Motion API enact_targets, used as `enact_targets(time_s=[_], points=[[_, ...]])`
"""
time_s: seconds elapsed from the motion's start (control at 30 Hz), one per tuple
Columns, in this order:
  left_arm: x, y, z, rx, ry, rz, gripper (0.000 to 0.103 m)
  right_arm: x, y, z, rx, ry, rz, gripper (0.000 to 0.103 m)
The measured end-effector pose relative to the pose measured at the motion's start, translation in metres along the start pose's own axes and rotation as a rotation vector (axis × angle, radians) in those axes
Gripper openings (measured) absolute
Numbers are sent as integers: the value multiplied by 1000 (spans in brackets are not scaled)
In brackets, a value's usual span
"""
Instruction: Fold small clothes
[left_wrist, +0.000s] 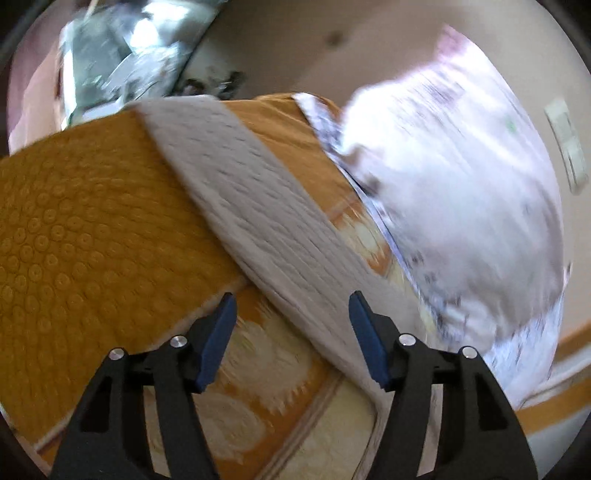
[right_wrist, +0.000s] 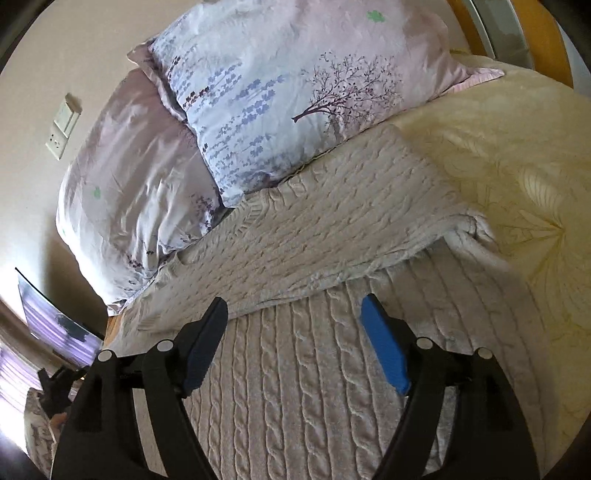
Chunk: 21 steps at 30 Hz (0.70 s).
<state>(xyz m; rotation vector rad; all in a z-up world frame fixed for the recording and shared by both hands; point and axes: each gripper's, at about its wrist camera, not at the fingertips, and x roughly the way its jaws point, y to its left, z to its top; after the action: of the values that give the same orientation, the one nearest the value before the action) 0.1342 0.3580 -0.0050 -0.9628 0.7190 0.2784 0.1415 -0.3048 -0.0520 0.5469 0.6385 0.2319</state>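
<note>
A pale grey cable-knit sweater (right_wrist: 314, 369) lies flat on the bed, one part of it folded across the rest (right_wrist: 332, 236). My right gripper (right_wrist: 295, 306) hovers just above the fold's edge, open, nothing between its blue pads (right_wrist: 384, 350). In the blurred left wrist view the same sweater (left_wrist: 258, 206) shows as a long grey band across an orange bedspread (left_wrist: 74, 229). My left gripper (left_wrist: 291, 302) is open over the spread beside the sweater's near edge, holding nothing.
Two lilac flower-print pillows (right_wrist: 280, 85) (right_wrist: 136, 192) lie against the wall behind the sweater. A cream blanket (right_wrist: 517, 166) covers the bed to the right. A wall switch plate (right_wrist: 62, 125) sits at left. Dark furniture (right_wrist: 59, 328) stands beyond the bed's left edge.
</note>
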Motion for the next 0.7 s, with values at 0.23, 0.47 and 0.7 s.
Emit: enact_targets(time_s=[0.23, 0.47, 0.7], points=[[6, 32, 39, -212, -65, -66, 50, 2, 0, 0, -3, 7, 7, 78], [16, 42, 65, -254, -87, -44, 12, 2, 0, 0, 1, 4, 9, 79], [-2, -12, 54, -135, -119, -174, 7, 2, 0, 0, 3, 4, 26, 79]])
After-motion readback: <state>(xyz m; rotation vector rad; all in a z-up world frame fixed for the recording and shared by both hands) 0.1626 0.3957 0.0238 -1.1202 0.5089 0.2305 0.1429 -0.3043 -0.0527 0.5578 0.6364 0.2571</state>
